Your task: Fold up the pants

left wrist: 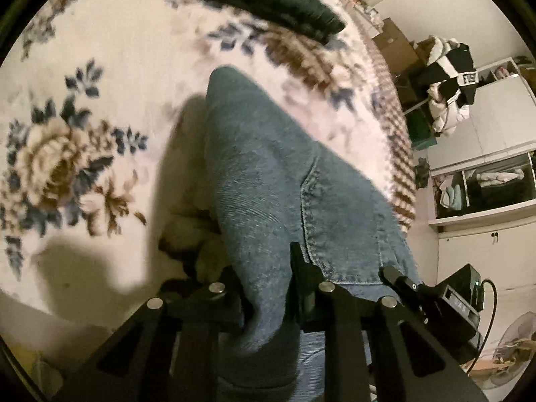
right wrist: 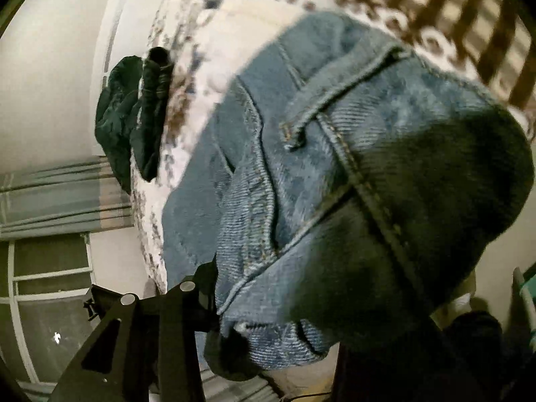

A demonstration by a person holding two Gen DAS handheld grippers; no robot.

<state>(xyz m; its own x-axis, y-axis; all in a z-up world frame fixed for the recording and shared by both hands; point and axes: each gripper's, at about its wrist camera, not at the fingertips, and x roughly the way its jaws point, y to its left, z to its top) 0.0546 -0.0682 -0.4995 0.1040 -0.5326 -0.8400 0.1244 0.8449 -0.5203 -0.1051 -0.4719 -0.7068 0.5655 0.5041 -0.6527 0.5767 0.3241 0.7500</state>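
Blue denim jeans (left wrist: 268, 174) hang over the floral bedspread (left wrist: 100, 67). My left gripper (left wrist: 268, 294) is shut on the jeans near a back pocket seam, the cloth bunched between its black fingers (left wrist: 301, 274). In the right wrist view the jeans (right wrist: 318, 167) fill the frame, waistband and seams showing. My right gripper (right wrist: 268, 308) is shut on the jeans; its left finger (right wrist: 201, 288) shows and the right one is hidden under the cloth. The other gripper's body shows at the lower right of the left wrist view (left wrist: 452, 298).
A folded dark green garment (left wrist: 261, 0) lies at the far side of the bed; it also shows in the right wrist view (right wrist: 134, 117). Shelves and cabinets (left wrist: 485, 174) with piled clothes stand to the right. A window and curtain (right wrist: 50, 201) are at the left.
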